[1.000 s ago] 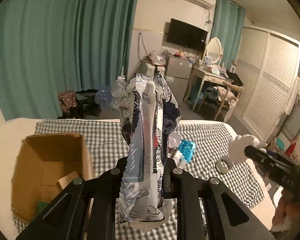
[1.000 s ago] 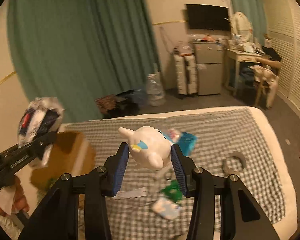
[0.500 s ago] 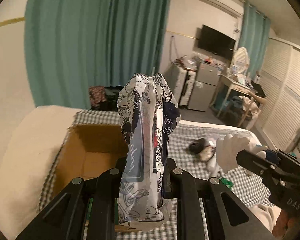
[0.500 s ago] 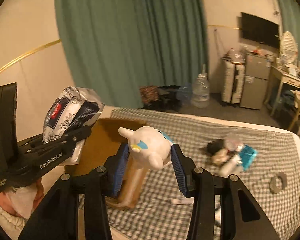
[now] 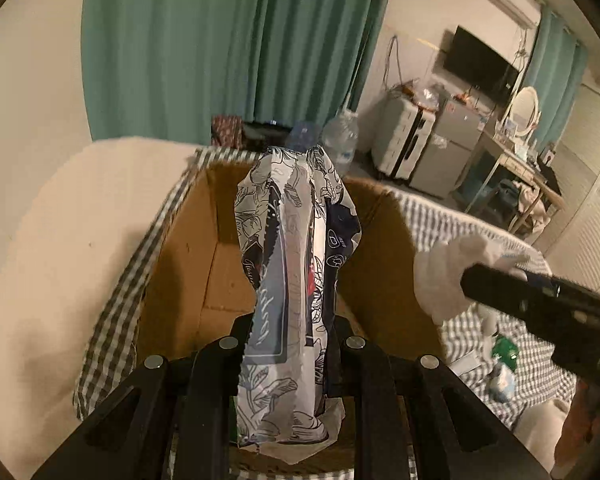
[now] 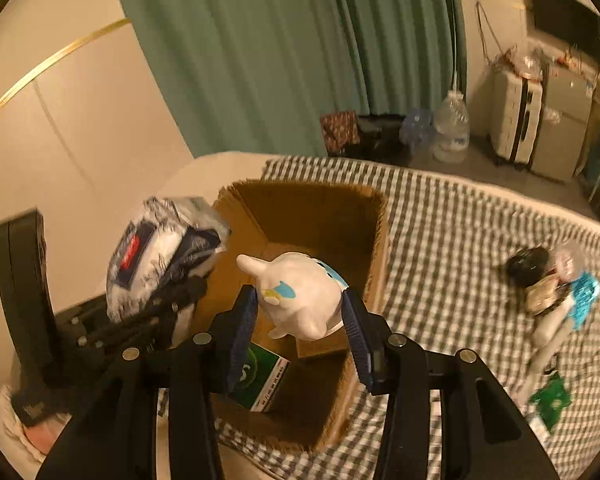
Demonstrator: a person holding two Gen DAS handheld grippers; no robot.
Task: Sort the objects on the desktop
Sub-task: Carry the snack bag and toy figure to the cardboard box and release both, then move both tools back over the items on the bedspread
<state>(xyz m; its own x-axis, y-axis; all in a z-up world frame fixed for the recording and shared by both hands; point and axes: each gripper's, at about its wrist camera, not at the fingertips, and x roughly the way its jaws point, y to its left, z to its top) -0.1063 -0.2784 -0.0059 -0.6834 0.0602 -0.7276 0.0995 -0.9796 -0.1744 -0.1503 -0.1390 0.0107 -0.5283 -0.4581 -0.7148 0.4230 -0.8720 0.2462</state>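
My left gripper (image 5: 288,344) is shut on a floral-print tissue pack (image 5: 292,280), held upright over the open cardboard box (image 5: 188,264). The pack also shows in the right wrist view (image 6: 160,256) at the box's left rim. My right gripper (image 6: 300,312) is shut on a white toy figure with blue and yellow marks (image 6: 300,296), held above the box (image 6: 372,216). The toy shows in the left wrist view (image 5: 444,276), to the right of the box. A green-and-white carton (image 6: 260,376) lies inside the box.
The box stands on a checked cloth (image 6: 460,216) over a bed. Several loose items (image 6: 552,288) and a green packet (image 6: 550,396) lie on the cloth to the right. A teal curtain (image 5: 220,40) and furniture stand behind.
Both grippers have swung left with their loads, from over the loose items to over the cardboard box. The box now fills the middle of both views.
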